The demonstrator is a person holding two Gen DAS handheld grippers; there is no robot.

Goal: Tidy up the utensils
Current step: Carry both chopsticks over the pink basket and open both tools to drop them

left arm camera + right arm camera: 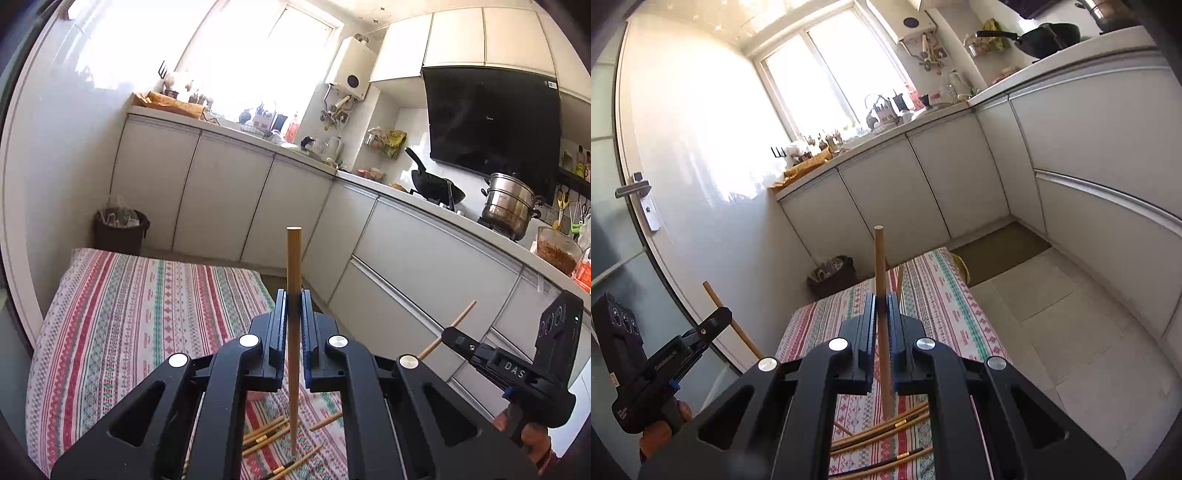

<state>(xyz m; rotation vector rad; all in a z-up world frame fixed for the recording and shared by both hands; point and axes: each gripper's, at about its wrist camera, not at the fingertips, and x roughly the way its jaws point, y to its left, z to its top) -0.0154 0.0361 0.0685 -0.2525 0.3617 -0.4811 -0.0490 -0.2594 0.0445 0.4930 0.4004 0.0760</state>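
Note:
My left gripper (pixel 294 306) is shut on a wooden chopstick (pixel 293 266) that stands upright between its jaws, above the striped tablecloth (pixel 129 314). My right gripper (pixel 882 306) is shut on another wooden chopstick (pixel 880 258), also upright. Each gripper shows in the other's view, the right one (pixel 448 334) and the left one (pixel 720 317), each with its chopstick slanting out. Several loose chopsticks lie on the cloth below the grippers (pixel 266 437) and also show in the right wrist view (pixel 886 428).
White cabinets (pixel 229 199) and a countertop with a wok (pixel 432 184) and steel pot (pixel 511 206) run along the right. A dark bin (pixel 120 229) stands beyond the table. A door with a handle (pixel 633 190) is at the left; tiled floor (pixel 1071 325) at the right.

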